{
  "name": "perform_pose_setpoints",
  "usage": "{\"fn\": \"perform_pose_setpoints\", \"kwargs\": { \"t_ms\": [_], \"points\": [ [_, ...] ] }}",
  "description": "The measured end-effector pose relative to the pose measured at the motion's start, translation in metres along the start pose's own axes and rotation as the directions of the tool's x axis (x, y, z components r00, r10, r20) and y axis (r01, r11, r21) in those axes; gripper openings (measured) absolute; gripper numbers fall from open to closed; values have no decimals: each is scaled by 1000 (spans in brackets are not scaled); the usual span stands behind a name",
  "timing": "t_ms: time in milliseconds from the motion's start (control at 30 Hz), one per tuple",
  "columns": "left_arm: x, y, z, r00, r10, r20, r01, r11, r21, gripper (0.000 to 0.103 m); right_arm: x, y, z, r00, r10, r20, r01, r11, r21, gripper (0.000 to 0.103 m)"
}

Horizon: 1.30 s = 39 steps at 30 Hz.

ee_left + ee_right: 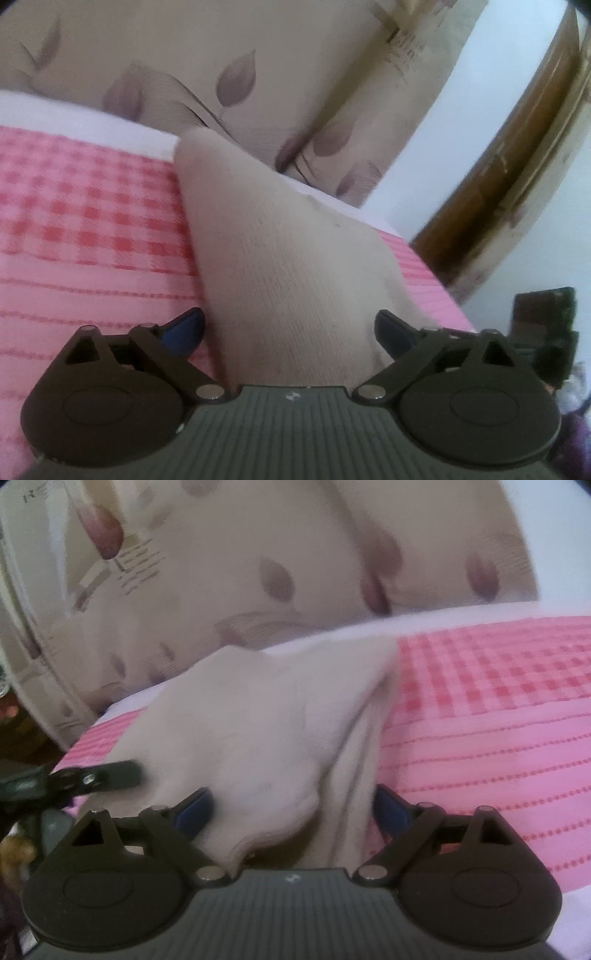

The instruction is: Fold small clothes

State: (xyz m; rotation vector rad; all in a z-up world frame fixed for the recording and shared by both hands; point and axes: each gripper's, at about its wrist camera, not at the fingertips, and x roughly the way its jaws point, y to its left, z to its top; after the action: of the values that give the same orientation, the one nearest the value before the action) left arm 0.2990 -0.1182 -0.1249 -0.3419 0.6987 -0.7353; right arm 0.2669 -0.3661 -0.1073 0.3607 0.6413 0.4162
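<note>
Beige knit garment [280, 266], one item, small, lying on a pink checked and striped bedcover [85, 229]. From the left wrist view it runs away from the camera as a tapering strip, its far corner reaching the white edge of the bed [74, 118]. From the right wrist view [258, 720] it lies rumpled, with a raised fold along its right side.

Left gripper [290, 332]: jaws spread wide, near end of the garment lying between the blue fingertips [184, 330]; whether the pads touch the cloth cannot be told. It also appears at the left edge of the right wrist view, one dark finger [114, 773] over the garment's left edge.

Right gripper [291, 810]: jaws spread wide, near folded edge of the garment between them, not pinched.

Backdrop: cream curtain [229, 74] with mauve leaf print; wooden door frame [517, 155] at right in the left wrist view.
</note>
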Motion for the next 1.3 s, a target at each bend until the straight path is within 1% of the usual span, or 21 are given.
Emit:
{"fn": "perform_pose_setpoints", "kwargs": {
  "t_ms": [133, 267, 333, 433, 500, 567, 600, 633, 733, 767, 833, 900, 967, 1000, 1033, 1067, 1100, 1133, 1167, 1233, 1300],
  "points": [
    [14, 1, 8, 999, -29, -33, 30, 999, 14, 95, 7, -4, 10, 998, 55, -37, -55, 999, 0, 93],
    [21, 15, 18, 995, -93, -41, 91, 995, -52, 95, 16, -12, 22, 992, 112, -59, -110, 994, 27, 95],
    [23, 19, 20, 993, -109, -43, 106, 992, -68, 94, 20, -13, 26, 989, 132, -64, -130, 991, 31, 95],
    [29, 19, 24, 992, -116, -54, 113, 992, -56, 96, 27, -16, 31, 984, 166, -65, -164, 986, 31, 95],
    [33, 19, 26, 989, -135, -61, 132, 990, -53, 101, 32, -21, 36, 978, 201, -62, -198, 979, 57, 95],
    [34, 20, 27, 988, -144, -57, 141, 988, -56, 101, 37, -26, 41, 972, 224, -67, -220, 973, 71, 97],
    [35, 21, 28, 988, -147, -56, 144, 988, -58, 101, 39, -28, 43, 967, 244, -70, -239, 968, 78, 102],
    [35, 22, 27, 987, -151, -55, 148, 987, -58, 101, 40, -29, 43, 961, 265, -73, -258, 962, 86, 103],
    [37, 19, 27, 988, -142, -60, 140, 989, -42, 100, 43, -37, 44, 953, 299, -55, -291, 949, 123, 103],
    [37, 17, 27, 989, -132, -62, 130, 991, -33, 98, 43, -39, 44, 951, 306, -47, -297, 946, 132, 103],
    [37, 14, 27, 993, -97, -60, 97, 995, -10, 90, 42, -37, 42, 953, 299, -44, -291, 948, 127, 103],
    [36, 10, 26, 997, -48, -53, 49, 999, 17, 79, 42, -31, 42, 961, 273, -52, -267, 958, 101, 103],
    [36, 8, 25, 998, -26, -51, 28, 999, 28, 74, 43, -22, 42, 971, 232, -61, -229, 972, 53, 103],
    [36, 7, 25, 999, -17, -51, 19, 999, 35, 72, 44, -15, 41, 978, 197, -67, -197, 980, 5, 98],
    [36, 6, 25, 999, -7, -52, 9, 999, 46, 72, 44, -8, 40, 985, 158, -69, -161, 986, -38, 91],
    [36, 3, 24, 999, 3, -53, 1, 998, 61, 72, 44, -3, 39, 990, 127, -67, -131, 989, -68, 89],
    [37, 3, 25, 998, 6, -55, -2, 998, 69, 72, 44, -3, 38, 991, 120, -65, -125, 989, -76, 85],
    [37, 4, 25, 998, 2, -58, 2, 998, 68, 73, 44, -4, 38, 991, 120, -62, -125, 990, -73, 83],
    [38, 5, 26, 998, -4, -59, 7, 998, 62, 77, 44, -5, 38, 990, 125, -63, -129, 990, -65, 83],
    [39, 2, 26, 998, -11, -69, 17, 996, 87, 85, 44, -10, 39, 986, 149, -70, -152, 987, -46, 84],
    [41, -3, 25, 997, -3, -73, 12, 992, 122, 91, 43, -21, 40, 981, 187, -57, -187, 982, 16, 84]
  ]
}}
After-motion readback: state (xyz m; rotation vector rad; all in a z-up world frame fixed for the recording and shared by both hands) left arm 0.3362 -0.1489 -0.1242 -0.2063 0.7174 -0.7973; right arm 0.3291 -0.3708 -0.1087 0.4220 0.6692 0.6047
